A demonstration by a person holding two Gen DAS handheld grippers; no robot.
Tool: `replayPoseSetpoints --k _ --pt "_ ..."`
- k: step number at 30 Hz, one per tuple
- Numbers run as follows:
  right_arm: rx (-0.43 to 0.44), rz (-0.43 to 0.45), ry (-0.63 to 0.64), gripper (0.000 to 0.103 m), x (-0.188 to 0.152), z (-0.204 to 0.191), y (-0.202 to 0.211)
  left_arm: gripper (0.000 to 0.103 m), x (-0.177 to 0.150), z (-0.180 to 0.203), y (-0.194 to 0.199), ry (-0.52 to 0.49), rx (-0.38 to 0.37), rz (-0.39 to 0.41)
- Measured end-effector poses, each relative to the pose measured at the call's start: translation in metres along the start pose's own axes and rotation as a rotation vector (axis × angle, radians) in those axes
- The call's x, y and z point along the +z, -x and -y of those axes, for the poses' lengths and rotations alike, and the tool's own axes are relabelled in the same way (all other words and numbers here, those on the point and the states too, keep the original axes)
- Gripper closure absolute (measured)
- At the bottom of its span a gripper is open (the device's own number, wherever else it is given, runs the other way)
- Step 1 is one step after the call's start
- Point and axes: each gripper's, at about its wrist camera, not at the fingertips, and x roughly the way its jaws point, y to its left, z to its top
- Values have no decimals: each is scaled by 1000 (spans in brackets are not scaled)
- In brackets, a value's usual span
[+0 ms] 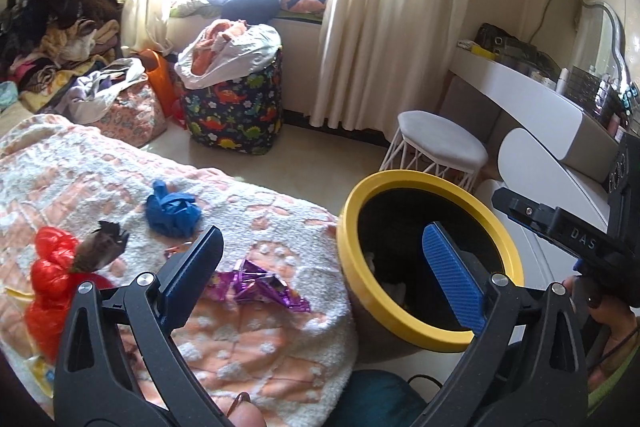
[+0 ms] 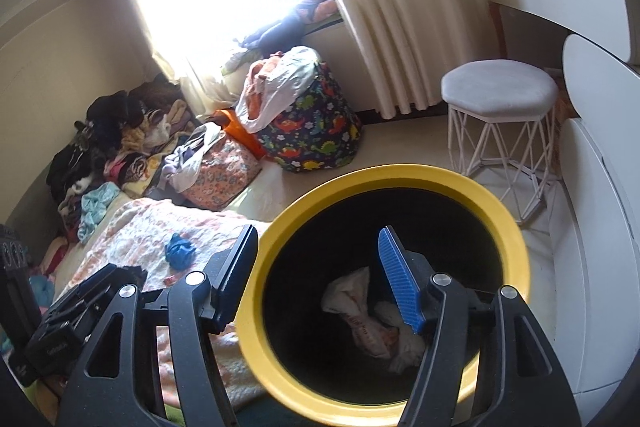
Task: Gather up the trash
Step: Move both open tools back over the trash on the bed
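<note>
Trash bin: a round bin with a yellow rim [image 2: 516, 239] and black inside, standing just beside the corner of the bed [image 1: 248, 343].
Bin contents: crumpled white paper or plastic scraps [image 2: 360, 311] lie at the bottom — one with reddish print; nothing else can be made out in the dark interior.
Left gripper [image 1: 324, 267]: jaws spread wide and empty, one finger over the blanket, the other in front of the bin's mouth.
Right gripper [image 2: 316, 267]: released too, holding nothing — its blue-padded finger hangs over the bin's opening, the other finger outside the rim on the bed side.
Trash on bed: a purple foil wrapper [image 1: 264, 285] lies near the bin-side edge; a crumpled blue piece [image 1: 172, 213] farther in; a red plastic bag [image 1: 50, 291] at the left with a dark brown scrap [image 1: 100, 247] against it.
Dinosaur-print hamper [image 1: 236, 111]: on the floor by the curtain, stuffed with a white bag and orange cloth.
Floral bag [image 1: 128, 111]: beside it, clothes spilling over.
Stool [image 1: 436, 147]: white, beyond the bin.
</note>
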Motion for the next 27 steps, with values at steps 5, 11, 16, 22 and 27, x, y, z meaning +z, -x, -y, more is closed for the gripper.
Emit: replayPoseSetpoints --k 5,11,16,22,27 --pt "42 -21 36 42 -5 -21 -4 11 0 -17 10 32 19 17" --pt "84 -40 90 41 -13 -48 -7 11 -1 -36 20 67 50 30" --pt "119 -62 136 41 -23 -70 -11 11 -3 -53 26 99 77 38" --pt "157 -95 188 41 -35 -94 -14 11 -7 -74 34 138 106 47" --pt "181 -126 226 41 -47 -113 -18 11 -9 -93 41 173 132 55"
